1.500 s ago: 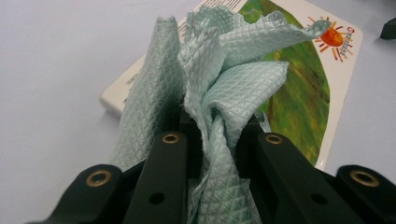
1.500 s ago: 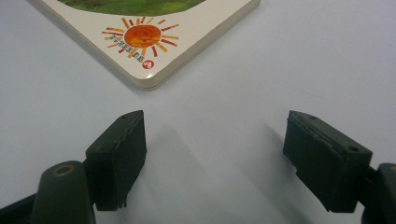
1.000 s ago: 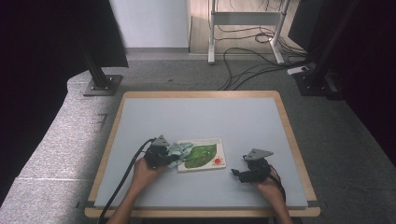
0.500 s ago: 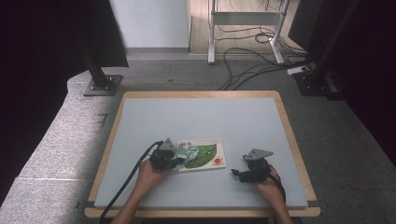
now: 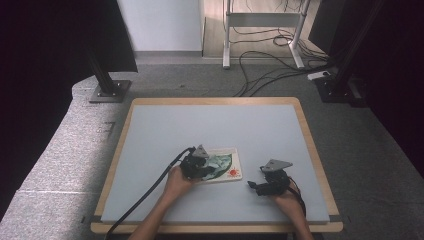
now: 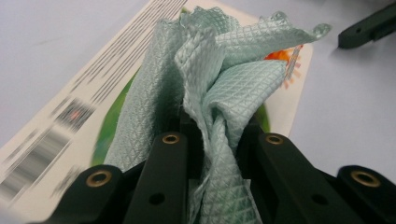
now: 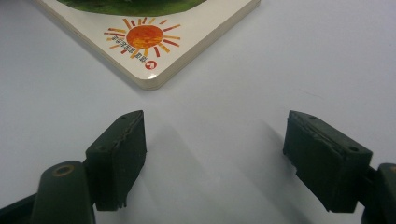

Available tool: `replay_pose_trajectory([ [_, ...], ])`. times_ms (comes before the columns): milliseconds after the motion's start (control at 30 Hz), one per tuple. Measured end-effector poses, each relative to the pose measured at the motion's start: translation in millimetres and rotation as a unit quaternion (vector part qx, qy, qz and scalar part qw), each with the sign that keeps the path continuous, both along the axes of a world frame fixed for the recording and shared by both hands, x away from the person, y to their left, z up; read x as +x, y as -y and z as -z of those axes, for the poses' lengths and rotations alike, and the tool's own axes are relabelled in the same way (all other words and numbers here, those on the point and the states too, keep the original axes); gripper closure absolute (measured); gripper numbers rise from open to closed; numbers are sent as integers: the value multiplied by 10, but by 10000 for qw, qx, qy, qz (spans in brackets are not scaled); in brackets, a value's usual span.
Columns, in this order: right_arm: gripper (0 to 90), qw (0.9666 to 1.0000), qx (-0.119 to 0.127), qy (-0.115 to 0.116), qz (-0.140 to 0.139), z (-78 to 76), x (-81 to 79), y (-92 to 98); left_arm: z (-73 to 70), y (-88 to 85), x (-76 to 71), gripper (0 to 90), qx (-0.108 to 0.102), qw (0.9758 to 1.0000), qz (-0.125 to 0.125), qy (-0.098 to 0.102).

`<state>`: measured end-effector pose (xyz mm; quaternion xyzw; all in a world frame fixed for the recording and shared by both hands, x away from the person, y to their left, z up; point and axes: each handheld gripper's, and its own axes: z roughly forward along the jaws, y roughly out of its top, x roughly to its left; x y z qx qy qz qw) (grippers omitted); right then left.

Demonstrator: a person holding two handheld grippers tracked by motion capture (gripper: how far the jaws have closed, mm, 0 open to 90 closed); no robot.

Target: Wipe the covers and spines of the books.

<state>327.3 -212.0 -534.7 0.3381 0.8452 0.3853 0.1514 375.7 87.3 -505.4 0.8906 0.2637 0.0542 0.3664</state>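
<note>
A thin white picture book with a green cover picture and an orange sun lies flat on the grey-blue table. My left gripper is over the book's left half, shut on a bunched pale green waffle cloth. In the left gripper view the cloth bulges up between the black jaws of the left gripper and drapes onto the book. My right gripper rests on the table to the right of the book. It stands open with nothing between its fingers, facing the book's sun corner.
The table has a wooden rim. A black cable trails from the left gripper toward the front left edge. Beyond the table are stand legs and floor cables.
My left gripper has slid to the right across the book with the cloth in its jaws. The right gripper has stayed where it was.
</note>
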Motion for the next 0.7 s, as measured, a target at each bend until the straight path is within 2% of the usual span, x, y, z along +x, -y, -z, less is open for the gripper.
replay_pose_trajectory([
  [700, 207, 10000, -1, 0, -4, 0, 1, 1, 7, 653, 155, 794, 37, 9993, 337, -151],
])
